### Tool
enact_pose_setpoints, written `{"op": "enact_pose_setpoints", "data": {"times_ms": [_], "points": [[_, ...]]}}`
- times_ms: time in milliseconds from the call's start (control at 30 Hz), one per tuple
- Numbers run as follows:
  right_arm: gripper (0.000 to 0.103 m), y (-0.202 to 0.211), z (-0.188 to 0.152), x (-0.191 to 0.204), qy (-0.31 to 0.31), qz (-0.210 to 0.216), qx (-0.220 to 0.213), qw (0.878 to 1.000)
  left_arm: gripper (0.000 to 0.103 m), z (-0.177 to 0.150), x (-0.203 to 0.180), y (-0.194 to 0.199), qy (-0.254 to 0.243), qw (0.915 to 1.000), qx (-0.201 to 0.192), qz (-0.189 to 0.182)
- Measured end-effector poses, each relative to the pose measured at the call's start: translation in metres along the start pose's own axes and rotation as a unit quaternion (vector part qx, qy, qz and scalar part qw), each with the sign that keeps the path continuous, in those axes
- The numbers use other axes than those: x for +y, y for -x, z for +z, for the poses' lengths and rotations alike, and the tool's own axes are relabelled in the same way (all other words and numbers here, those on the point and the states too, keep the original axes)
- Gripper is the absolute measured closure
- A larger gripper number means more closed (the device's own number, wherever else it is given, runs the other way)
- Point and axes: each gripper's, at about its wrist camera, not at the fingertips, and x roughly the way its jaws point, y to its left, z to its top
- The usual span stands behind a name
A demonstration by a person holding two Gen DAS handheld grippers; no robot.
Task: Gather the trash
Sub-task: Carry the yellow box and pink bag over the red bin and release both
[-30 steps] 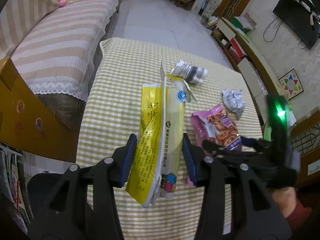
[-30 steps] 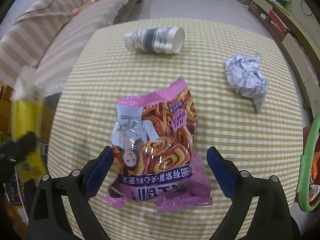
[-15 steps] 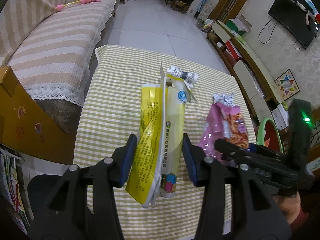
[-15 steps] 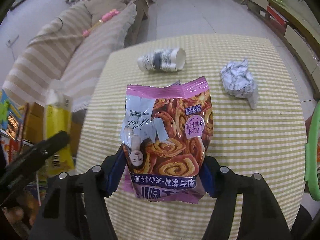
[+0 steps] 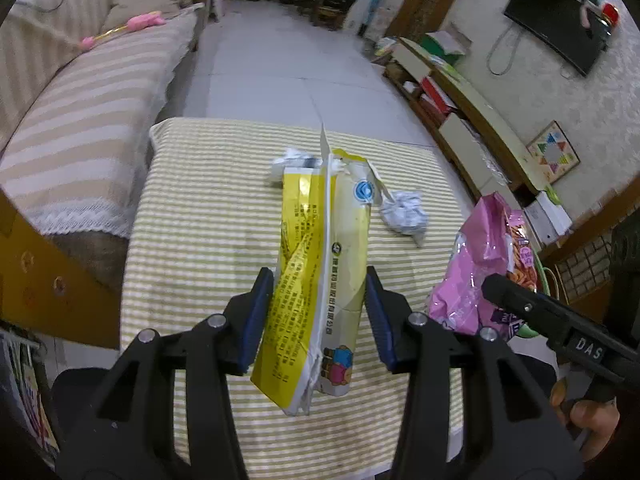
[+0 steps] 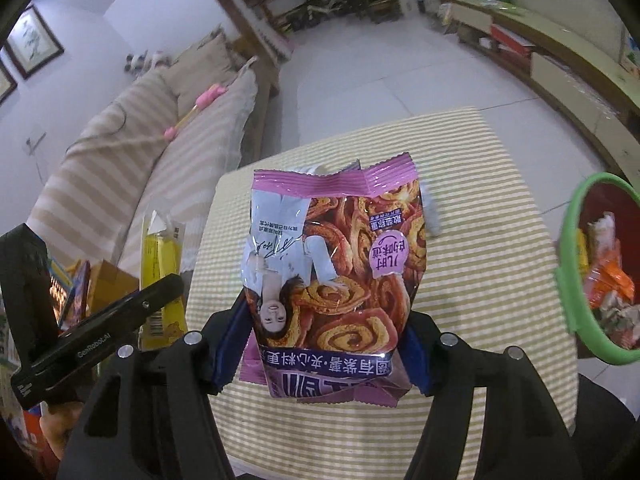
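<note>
My left gripper (image 5: 318, 292) is shut on a torn yellow and white snack pack (image 5: 320, 248), held upright above the checked tablecloth (image 5: 208, 216). In the right wrist view my right gripper (image 6: 324, 344) is shut on a pink pastry snack bag (image 6: 336, 264), lifted clear of the table. That pink bag (image 5: 480, 264) also shows at the right of the left wrist view. A crumpled paper ball (image 5: 404, 216) lies on the cloth. A lying paper cup (image 5: 286, 164) is half hidden behind the yellow pack. The yellow pack (image 6: 160, 256) appears at the left in the right wrist view.
A green-rimmed bin (image 6: 568, 240) with wrappers inside stands off the table's right side. A striped sofa (image 5: 80, 120) runs along the left. Low shelving (image 5: 460, 92) lines the right wall. Tiled floor (image 5: 272, 60) lies beyond the table's far edge.
My right gripper closed on the pink bag and raised it off the cloth. Both hands have risen, so the table looks farther away. The left grip on the yellow pack is unchanged.
</note>
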Motion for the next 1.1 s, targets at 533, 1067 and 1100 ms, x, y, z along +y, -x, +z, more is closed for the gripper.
{"op": "enact_pose_setpoints", "data": {"times_ms": [533,1067,1100], "points": [[0.039,0.093,-0.012,-0.156,-0.123,-0.098,-0.082,0.984,0.058,0.01,-0.18,-0.042,-0.142,0.9836,0.014,-0.109],[0.017,0.096,-0.002,-0.289,-0.205,-0.202,-0.086,0.954,0.019,0.005,-0.309,-0.118,-0.22,0.9579,0.052,-0.177],[0.017,0.092,0.001,-0.288,-0.208,-0.205,-0.086,0.953,0.018,0.01,-0.296,-0.119,-0.209,0.9613,0.051,-0.172]]}}
